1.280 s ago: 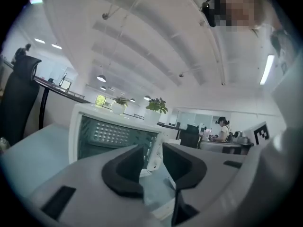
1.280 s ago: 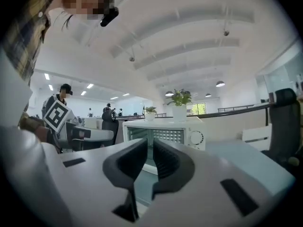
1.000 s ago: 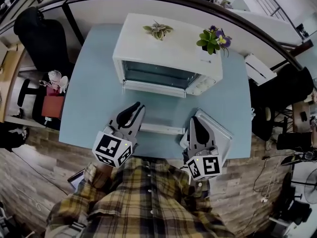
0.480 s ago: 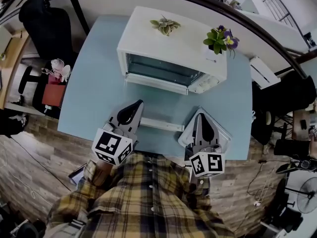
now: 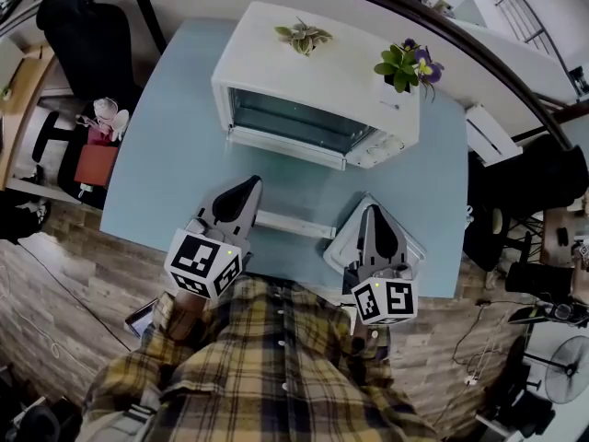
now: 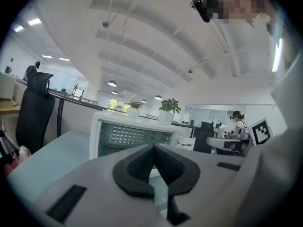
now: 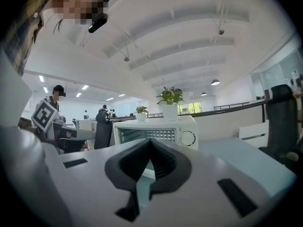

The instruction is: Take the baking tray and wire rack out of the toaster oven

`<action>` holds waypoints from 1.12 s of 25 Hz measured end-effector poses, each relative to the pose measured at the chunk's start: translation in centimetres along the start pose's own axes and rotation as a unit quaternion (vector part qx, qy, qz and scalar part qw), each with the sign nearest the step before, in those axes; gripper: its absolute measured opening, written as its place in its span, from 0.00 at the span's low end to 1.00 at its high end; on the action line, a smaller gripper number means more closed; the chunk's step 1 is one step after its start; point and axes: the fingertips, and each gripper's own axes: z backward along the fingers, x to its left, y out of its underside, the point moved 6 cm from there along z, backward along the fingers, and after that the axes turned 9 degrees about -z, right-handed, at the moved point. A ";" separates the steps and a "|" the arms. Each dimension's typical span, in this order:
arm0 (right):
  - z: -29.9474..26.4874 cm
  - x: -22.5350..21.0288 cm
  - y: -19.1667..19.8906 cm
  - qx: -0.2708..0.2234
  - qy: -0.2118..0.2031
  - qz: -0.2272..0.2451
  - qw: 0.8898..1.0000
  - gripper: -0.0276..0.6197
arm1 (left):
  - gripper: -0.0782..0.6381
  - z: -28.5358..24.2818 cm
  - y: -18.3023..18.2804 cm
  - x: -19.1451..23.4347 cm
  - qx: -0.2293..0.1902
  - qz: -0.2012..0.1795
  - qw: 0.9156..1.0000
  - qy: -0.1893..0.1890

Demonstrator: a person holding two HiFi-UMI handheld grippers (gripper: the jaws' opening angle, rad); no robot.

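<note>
The white toaster oven (image 5: 368, 90) stands at the back of the pale blue table (image 5: 175, 164), its front open toward me, with a perforated back wall (image 6: 132, 136) showing inside. A silver baking tray (image 5: 412, 247), maybe with the rack on it, lies on the table at the near right. My right gripper (image 5: 373, 212) (image 7: 150, 143) hovers over that tray, shut and empty. My left gripper (image 5: 250, 184) (image 6: 154, 148) is shut and empty at the near left, pointing at the oven. A white bar (image 5: 294, 224), likely the lowered door's handle, lies between the two grippers.
Two potted plants (image 5: 299, 37) (image 5: 405, 65) sit on the oven's top. A black office chair (image 5: 78, 44) stands left of the table and a white seat (image 5: 488, 127) to the right. The table's near edge runs just under both grippers. A person (image 6: 235, 126) sits at a far desk.
The left gripper's jaws, apart a second ago, have closed on nothing. The right gripper has shifted slightly over the tray. The oven and the tray stayed put.
</note>
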 end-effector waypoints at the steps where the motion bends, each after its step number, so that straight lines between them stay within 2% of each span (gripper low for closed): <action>1: 0.1 -0.1 0.0 0.001 -0.003 -0.001 1.000 0.05 | 0.10 0.0 0.0 -0.1 0.000 0.001 1.000 -0.001; 15: -0.1 -1.1 0.5 0.007 -0.023 -0.041 0.999 0.05 | 0.10 -0.5 0.1 -0.8 0.002 0.008 1.000 -0.009; 28: -0.2 -1.4 0.5 0.005 -0.018 -0.051 0.999 0.05 | 0.10 -0.9 0.3 -0.4 0.005 0.007 1.000 -0.011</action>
